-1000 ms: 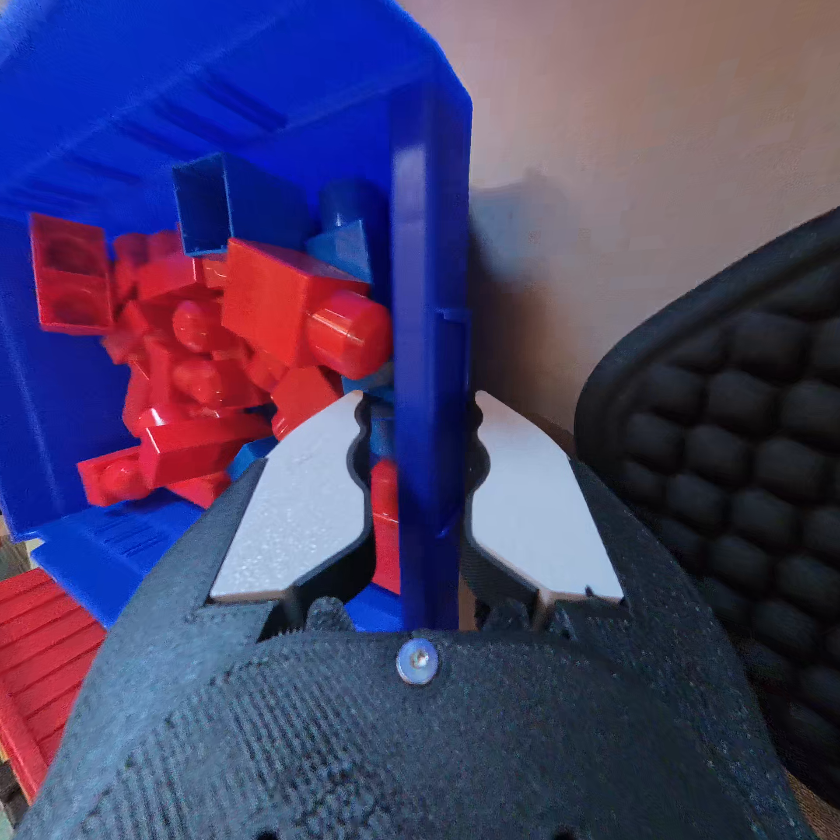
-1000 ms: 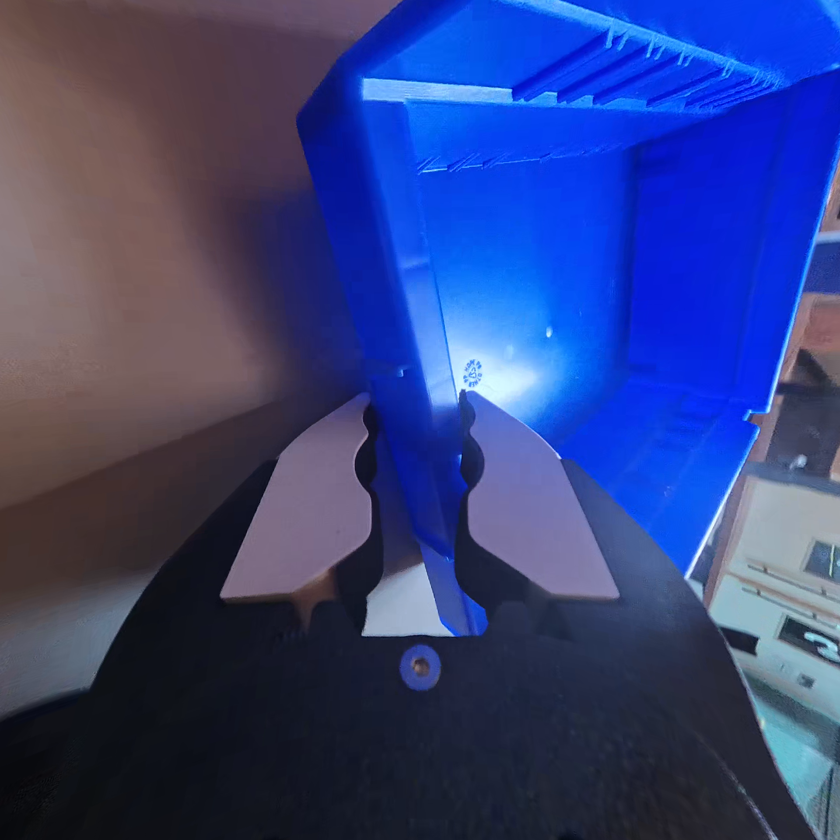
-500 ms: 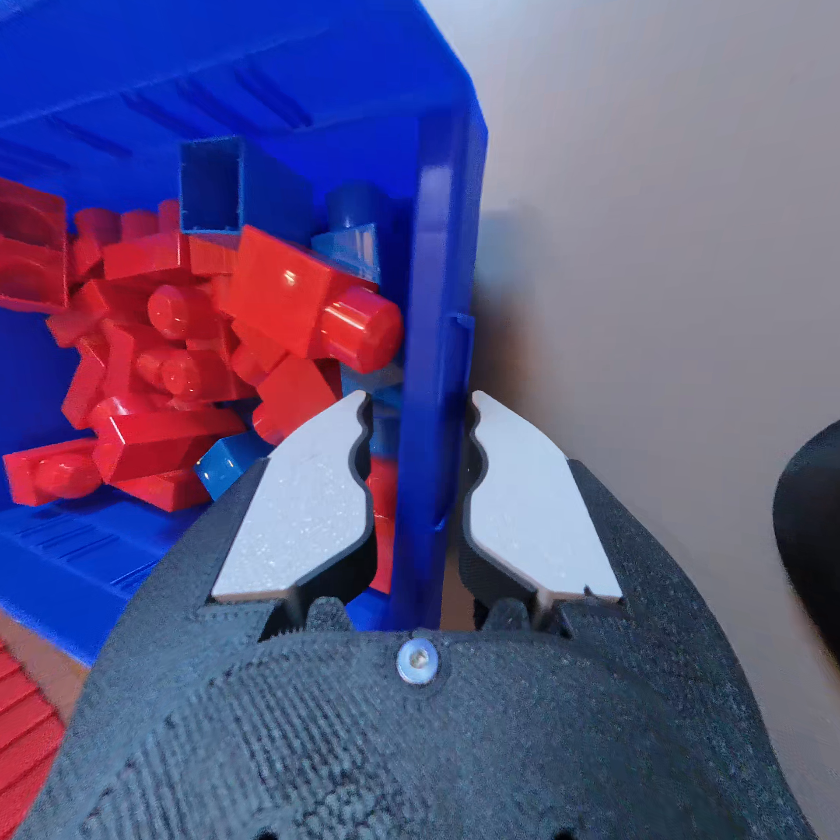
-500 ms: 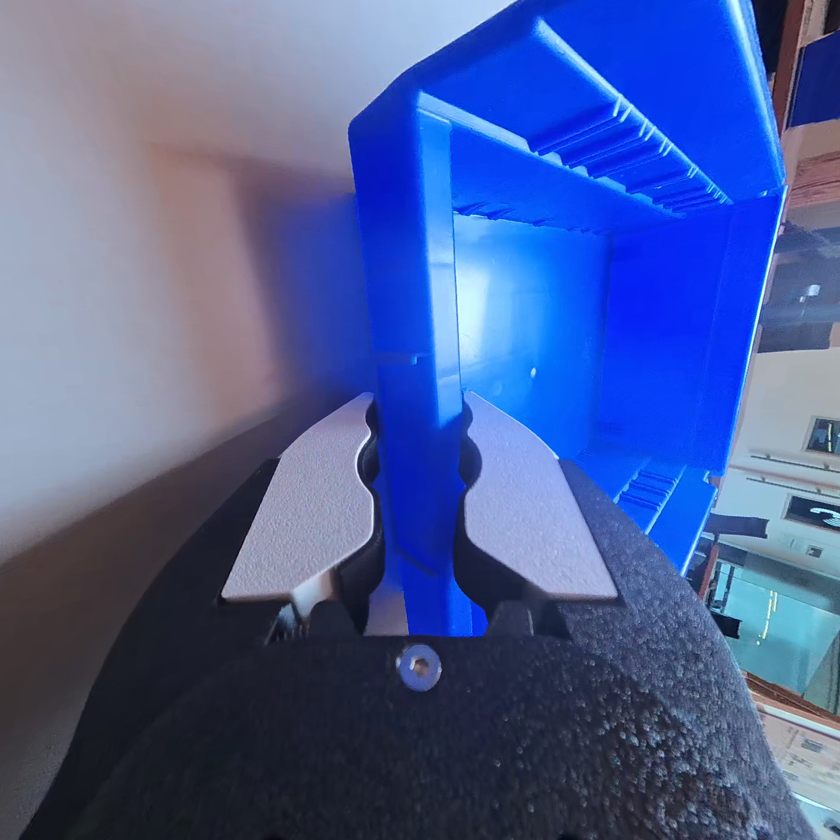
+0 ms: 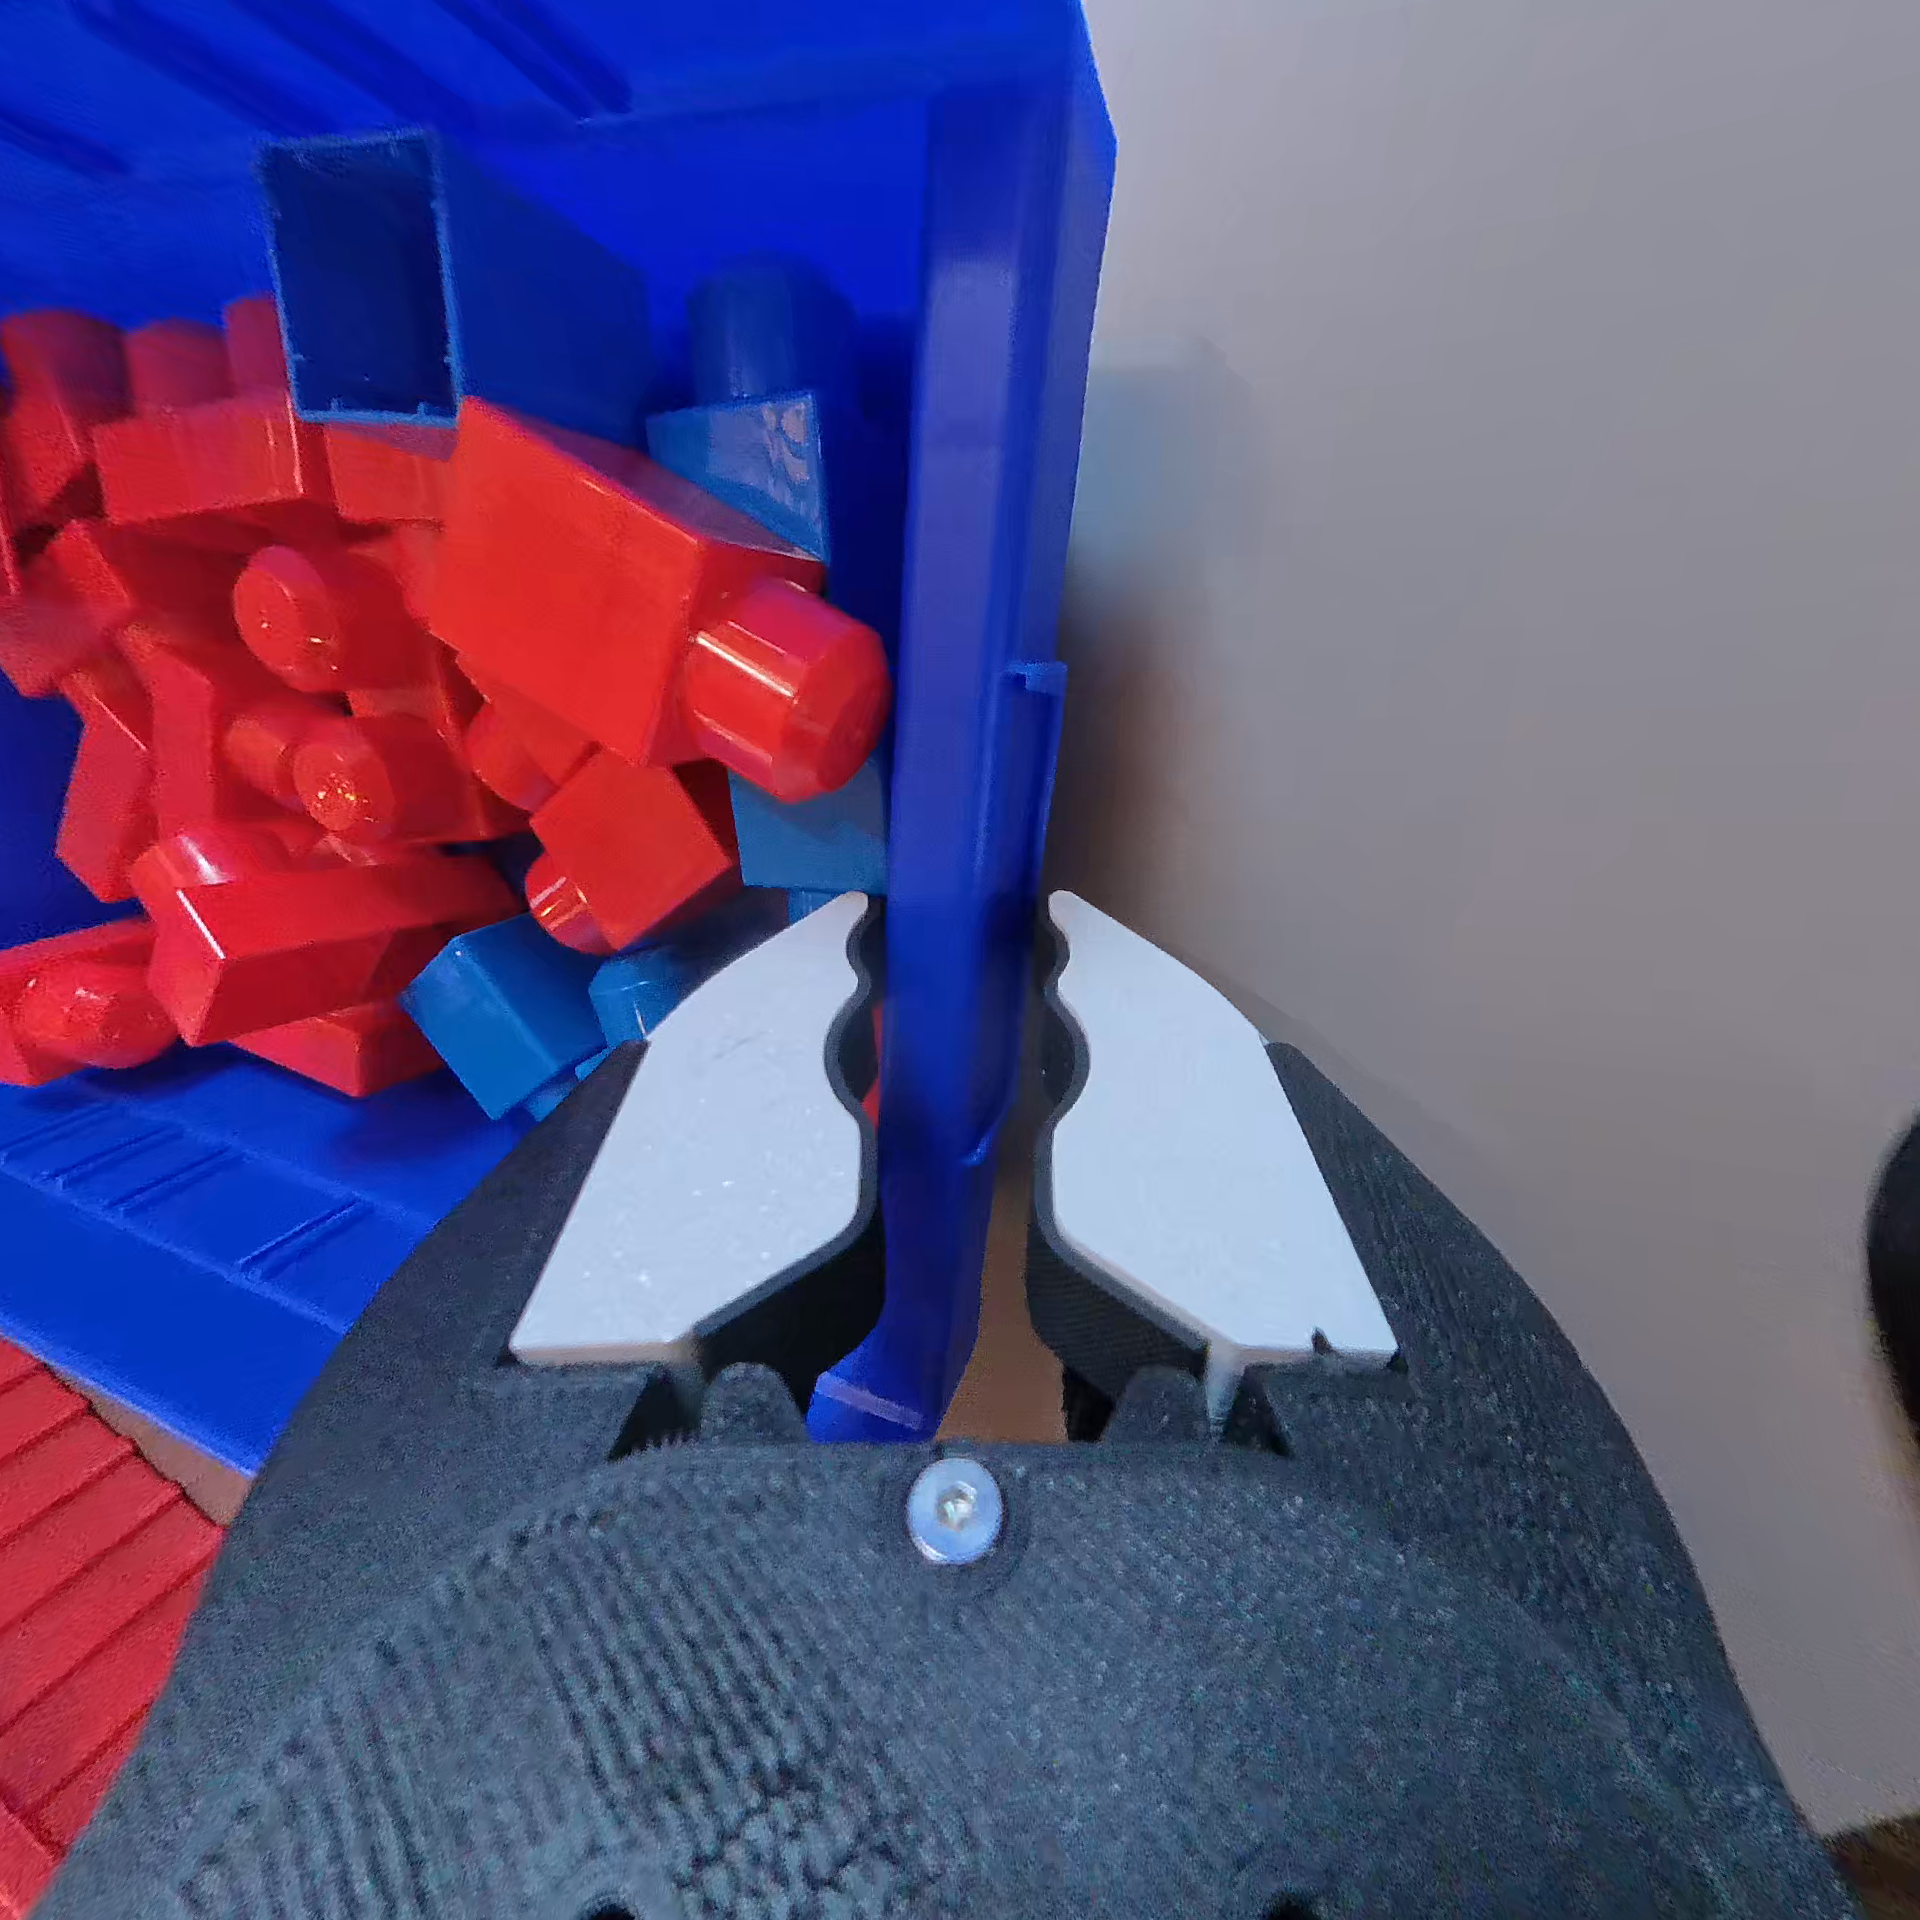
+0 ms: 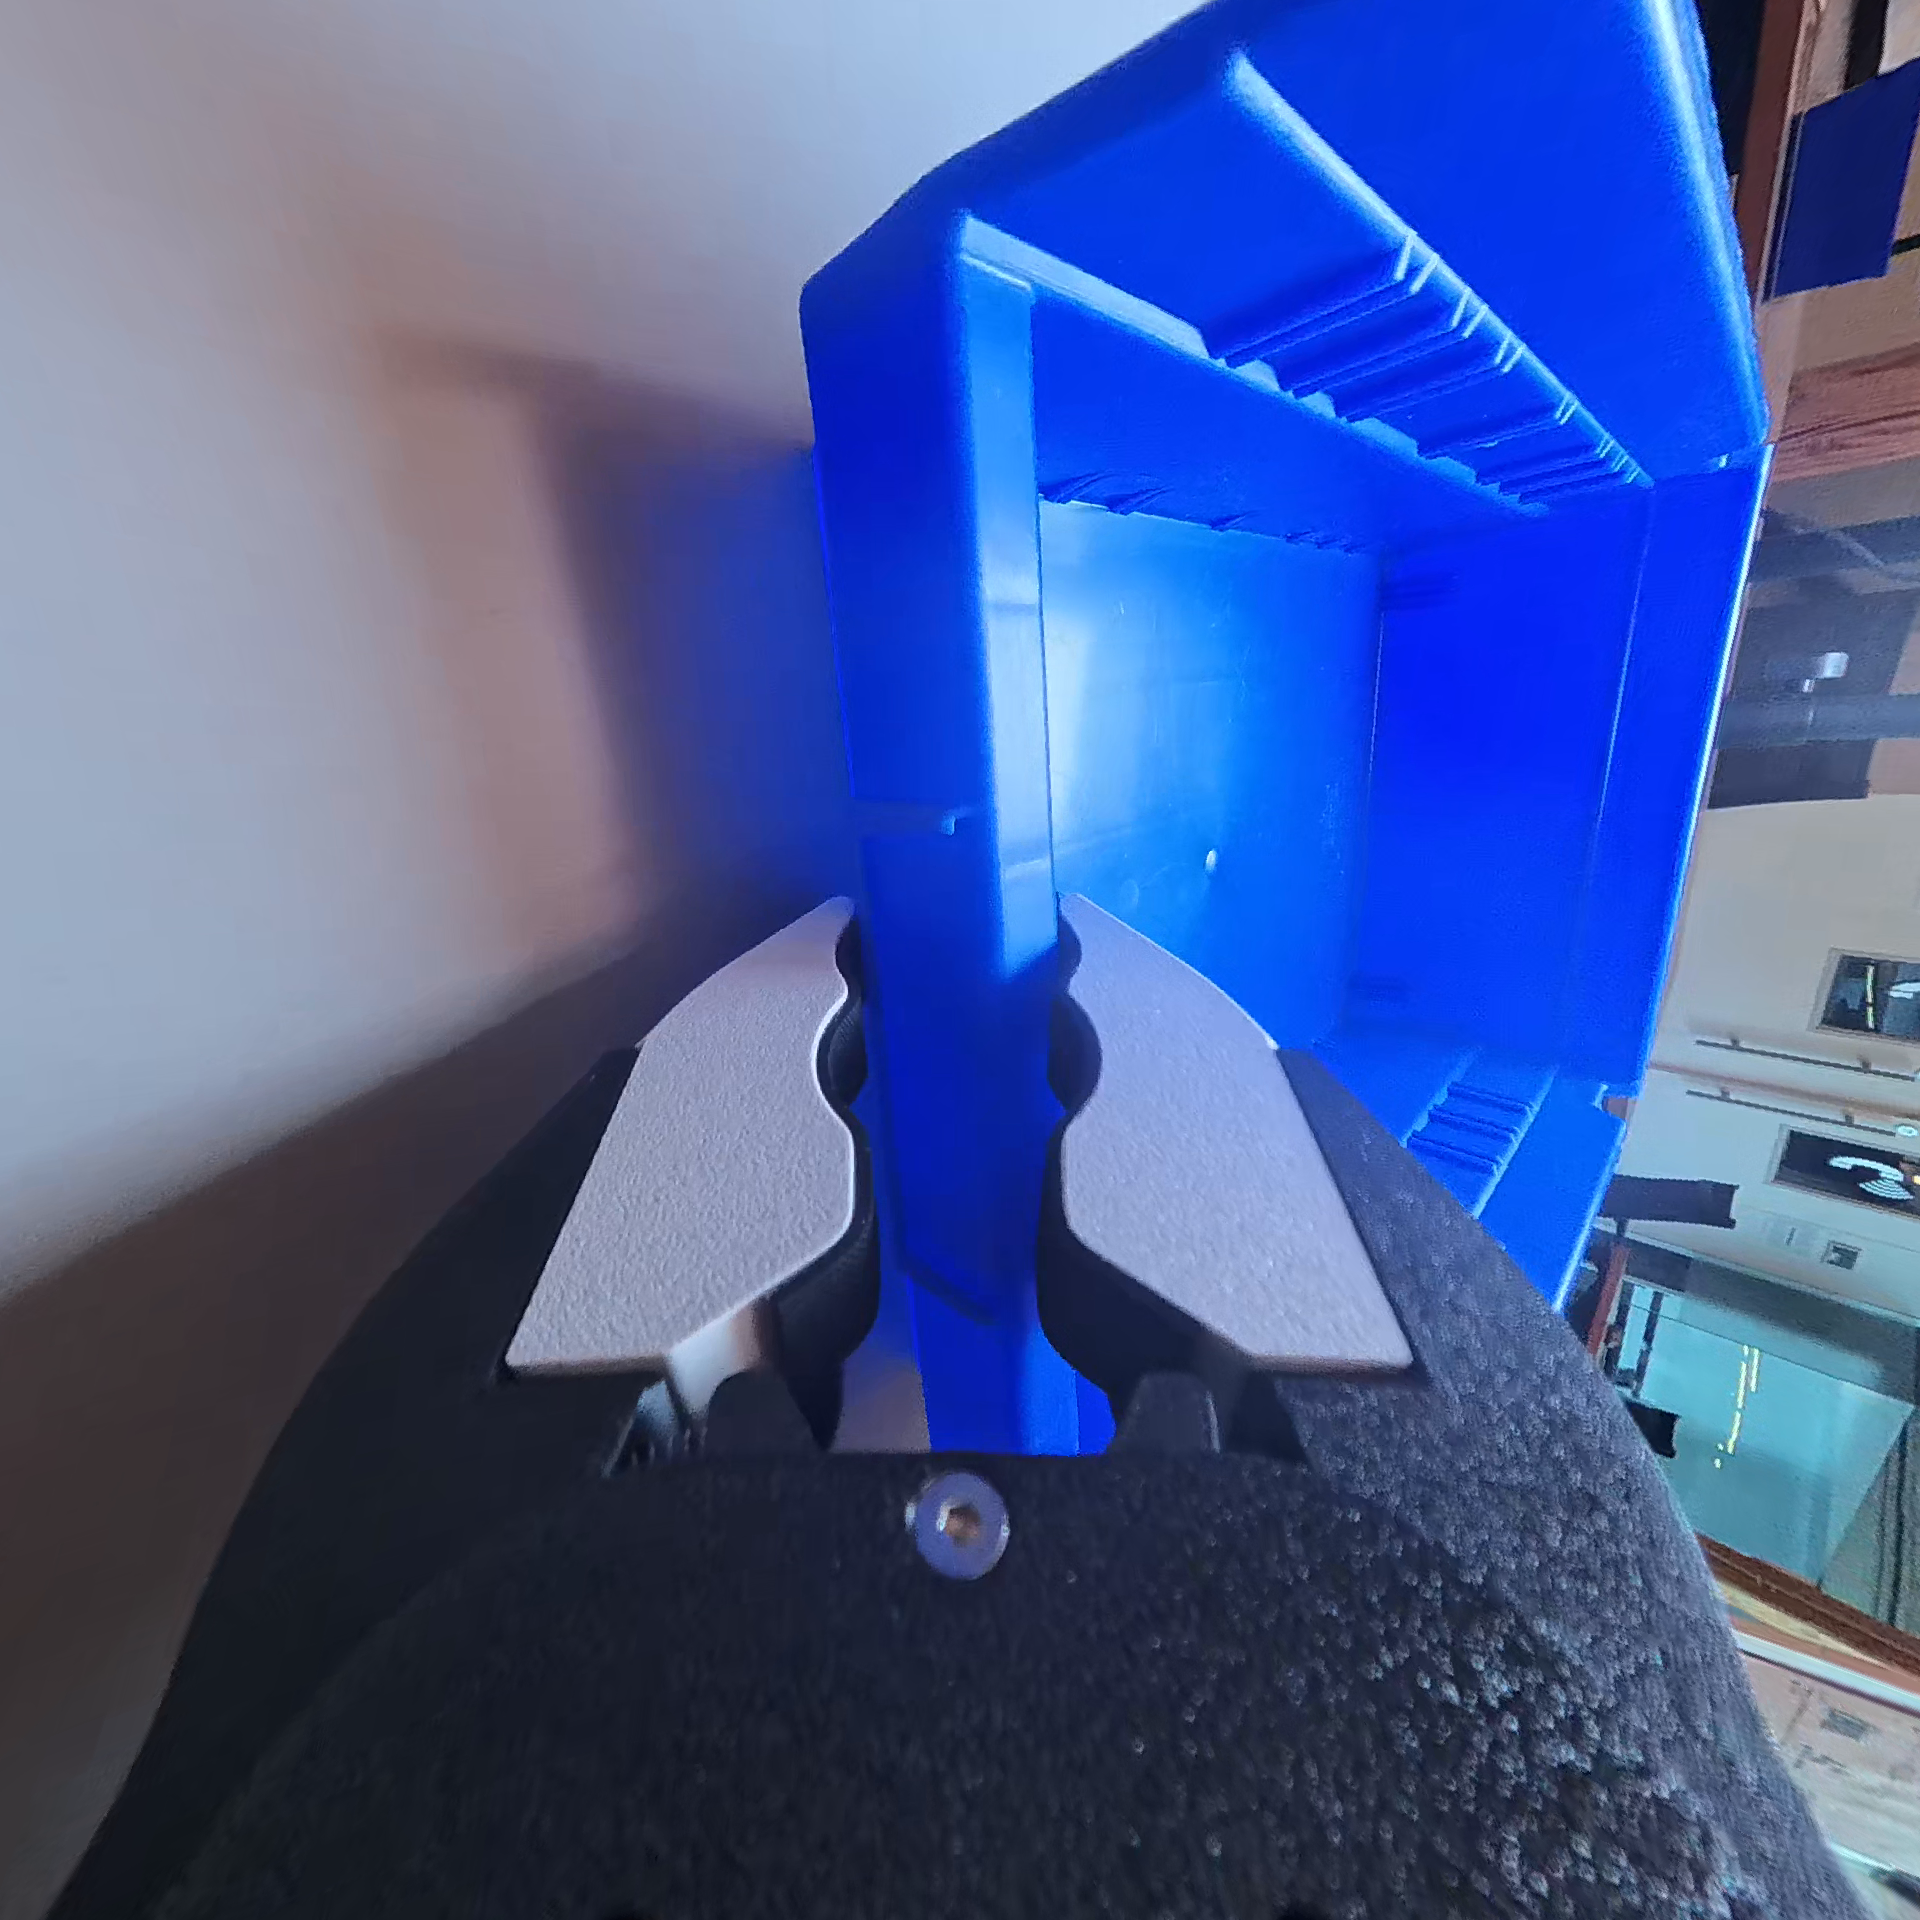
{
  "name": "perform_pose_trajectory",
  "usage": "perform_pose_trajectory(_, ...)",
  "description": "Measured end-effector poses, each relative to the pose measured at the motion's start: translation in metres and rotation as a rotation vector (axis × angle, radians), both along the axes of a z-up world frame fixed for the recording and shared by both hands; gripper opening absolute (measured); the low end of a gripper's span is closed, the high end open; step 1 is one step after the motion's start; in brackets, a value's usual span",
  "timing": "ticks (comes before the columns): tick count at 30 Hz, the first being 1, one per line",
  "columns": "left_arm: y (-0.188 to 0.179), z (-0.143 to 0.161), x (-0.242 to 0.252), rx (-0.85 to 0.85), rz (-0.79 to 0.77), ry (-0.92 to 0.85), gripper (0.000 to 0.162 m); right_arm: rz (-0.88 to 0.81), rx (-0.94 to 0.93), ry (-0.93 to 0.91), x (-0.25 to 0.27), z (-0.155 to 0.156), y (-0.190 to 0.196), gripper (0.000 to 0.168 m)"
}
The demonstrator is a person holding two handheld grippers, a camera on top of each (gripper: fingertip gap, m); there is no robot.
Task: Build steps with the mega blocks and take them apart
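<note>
Blue bin wall hiding blocks behind.

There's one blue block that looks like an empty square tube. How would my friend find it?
Look in the left wrist view at the big blue bin, tipped with blocks piled inside. Go to the top of the red pile. There the dark blue block shows its hollow square opening, while its neighbours show solid sides or round studs.
</note>
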State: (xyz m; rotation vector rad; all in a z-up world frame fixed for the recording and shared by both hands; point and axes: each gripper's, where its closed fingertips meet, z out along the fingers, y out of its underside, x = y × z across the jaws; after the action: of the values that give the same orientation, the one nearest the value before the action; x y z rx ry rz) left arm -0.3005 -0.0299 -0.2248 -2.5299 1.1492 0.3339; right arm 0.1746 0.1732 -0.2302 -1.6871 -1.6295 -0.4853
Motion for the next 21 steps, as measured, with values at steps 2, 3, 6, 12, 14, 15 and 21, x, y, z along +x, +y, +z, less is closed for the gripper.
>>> perform_pose_trajectory(2, 0.012, 0.0, -0.011, 0.025, 0.033, -0.005, 0.028, -0.012, 0.009, 0.004, 0.002, 0.0, 0.009, 0.033)
perform_pose_trajectory(3, 0.018, 0.0, -0.016, 0.029, 0.046, -0.011, 0.028, -0.022, 0.009, 0.002, 0.003, 0.0, 0.013, 0.033)
perform_pose_trajectory(6, 0.035, -0.001, -0.028, 0.034, 0.09, -0.053, 0.028, -0.128, -0.02, 0.024, 0.008, 0.003, 0.02, 0.048)
perform_pose_trajectory(12, 0.065, 0.0, -0.042, 0.117, 0.139, -0.067, 0.029, -0.215, -0.085, 0.505, -0.041, 0.052, 0.002, 0.049)
perform_pose_trajectory(14, 0.071, 0.0, -0.043, 0.153, 0.154, -0.059, 0.03, -0.204, -0.144, 0.659, -0.059, 0.064, -0.008, 0.049)
perform_pose_trajectory(15, 0.075, 0.001, -0.043, 0.175, 0.165, -0.057, 0.03, -0.203, -0.169, 0.717, -0.066, 0.068, -0.012, 0.049)
perform_pose_trajectory(21, 0.088, 0.003, -0.048, 0.291, 0.214, -0.029, 0.033, -0.237, -0.189, 0.61, -0.063, 0.044, -0.016, 0.061)
